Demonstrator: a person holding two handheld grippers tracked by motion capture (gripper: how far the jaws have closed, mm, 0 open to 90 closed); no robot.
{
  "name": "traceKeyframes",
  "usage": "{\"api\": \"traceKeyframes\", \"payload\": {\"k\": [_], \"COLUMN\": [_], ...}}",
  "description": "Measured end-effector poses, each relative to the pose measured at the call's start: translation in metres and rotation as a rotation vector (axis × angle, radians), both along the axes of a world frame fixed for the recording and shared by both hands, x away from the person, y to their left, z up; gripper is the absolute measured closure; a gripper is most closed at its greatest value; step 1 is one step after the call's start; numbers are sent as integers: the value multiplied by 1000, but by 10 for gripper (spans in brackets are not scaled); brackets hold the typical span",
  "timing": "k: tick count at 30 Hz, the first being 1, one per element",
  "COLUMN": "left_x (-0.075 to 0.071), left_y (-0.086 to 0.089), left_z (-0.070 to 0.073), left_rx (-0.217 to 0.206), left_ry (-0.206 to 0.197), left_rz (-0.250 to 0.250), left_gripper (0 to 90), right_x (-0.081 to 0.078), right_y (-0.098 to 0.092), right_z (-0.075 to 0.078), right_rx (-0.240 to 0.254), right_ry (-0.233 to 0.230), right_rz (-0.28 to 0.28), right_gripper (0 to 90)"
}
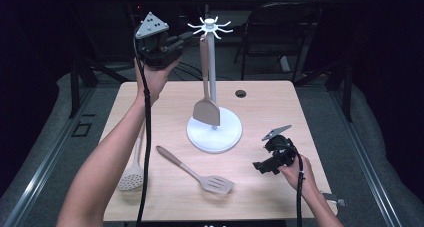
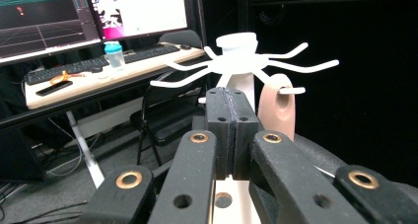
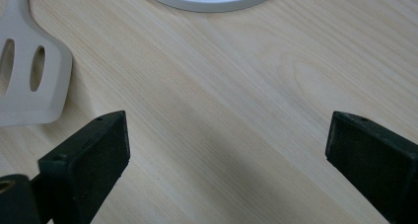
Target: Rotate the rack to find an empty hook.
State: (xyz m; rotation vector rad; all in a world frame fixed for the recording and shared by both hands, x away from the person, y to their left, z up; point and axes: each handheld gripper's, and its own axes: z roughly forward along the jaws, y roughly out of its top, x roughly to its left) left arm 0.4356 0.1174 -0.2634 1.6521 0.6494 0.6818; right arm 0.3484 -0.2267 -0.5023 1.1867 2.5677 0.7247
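Observation:
A white utensil stand rises from the middle of the table, with a crown of hooks on top. A beige spatula hangs from one hook by the hole in its handle. My left gripper is held high just left of the hooks, its jaws pressed together with nothing between them. My right gripper is low over the table's front right, open and empty. A slotted spatula lies left of it.
A skimmer spoon lies at the table's front left under the left forearm. The wooden table has a small cable hole. A dark chair stands behind. A desk with monitors and a keyboard stands farther off.

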Motion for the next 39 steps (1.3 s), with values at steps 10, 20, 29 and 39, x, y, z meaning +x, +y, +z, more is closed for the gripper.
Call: {"api": "traceKeyframes", "payload": {"k": [10, 20, 29, 39], "left_x": [-8, -21, -27, -33], "left_y": [7, 25, 47, 72], "left_z": [-5, -25, -57, -109], "left_rx": [-52, -42, -11, -2], "left_ry": [29, 84, 121, 196], "left_rz": [-11, 30, 57, 99], "left_gripper": [767, 462, 339, 242], "right_x": [-1, -1, -1, -2], "right_y": [1, 5, 7, 11], "right_z": [0, -1, -3, -5], "right_rx": [0, -9, -13, -17], "right_ry": [-3, 2, 9, 23], "right_rz": [4, 21, 23, 42], "right_gripper": [29, 32, 32, 31]}}
